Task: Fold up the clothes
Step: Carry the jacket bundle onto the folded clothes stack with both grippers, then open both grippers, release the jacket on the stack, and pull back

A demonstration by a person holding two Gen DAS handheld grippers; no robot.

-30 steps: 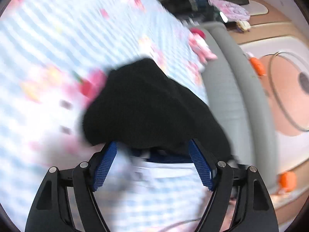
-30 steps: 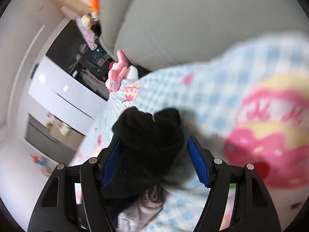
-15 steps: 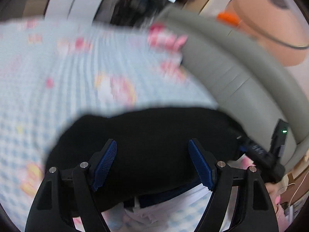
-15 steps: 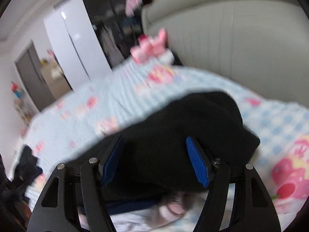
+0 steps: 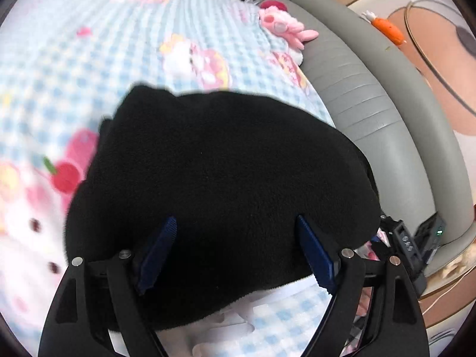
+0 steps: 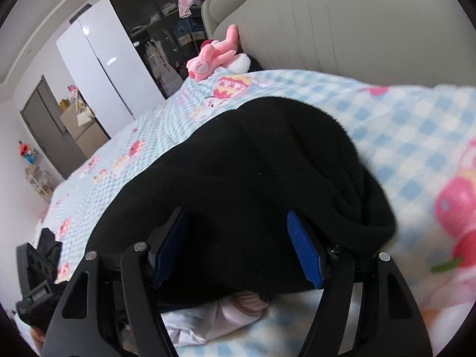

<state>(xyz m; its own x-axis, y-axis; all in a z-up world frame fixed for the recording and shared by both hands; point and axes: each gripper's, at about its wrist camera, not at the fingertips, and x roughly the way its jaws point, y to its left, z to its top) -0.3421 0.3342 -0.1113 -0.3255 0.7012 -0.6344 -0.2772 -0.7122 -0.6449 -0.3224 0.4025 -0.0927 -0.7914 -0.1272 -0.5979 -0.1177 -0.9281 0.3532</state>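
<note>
A black fleece garment (image 5: 220, 178) lies bunched on a blue checked blanket (image 5: 74, 68) on a bed. It also shows in the right wrist view (image 6: 253, 172). My left gripper (image 5: 235, 253) is open, its blue pads either side of the garment's near edge. My right gripper (image 6: 238, 247) is open too, its pads astride the garment's near edge. White and pinkish clothing (image 6: 226, 312) pokes out from under the black garment in both views. Nothing is clamped between either pair of pads.
A grey padded headboard (image 5: 372, 98) runs along the right. A pink plush toy (image 5: 282, 26) lies by it, also seen in the right wrist view (image 6: 214, 56). A wardrobe (image 6: 107, 68) stands beyond the bed. Another dark garment (image 6: 47, 244) lies at the bed's far left.
Both grippers have swung and closed in on the black garment, which now fills more of each view. The pads have stayed apart throughout.
</note>
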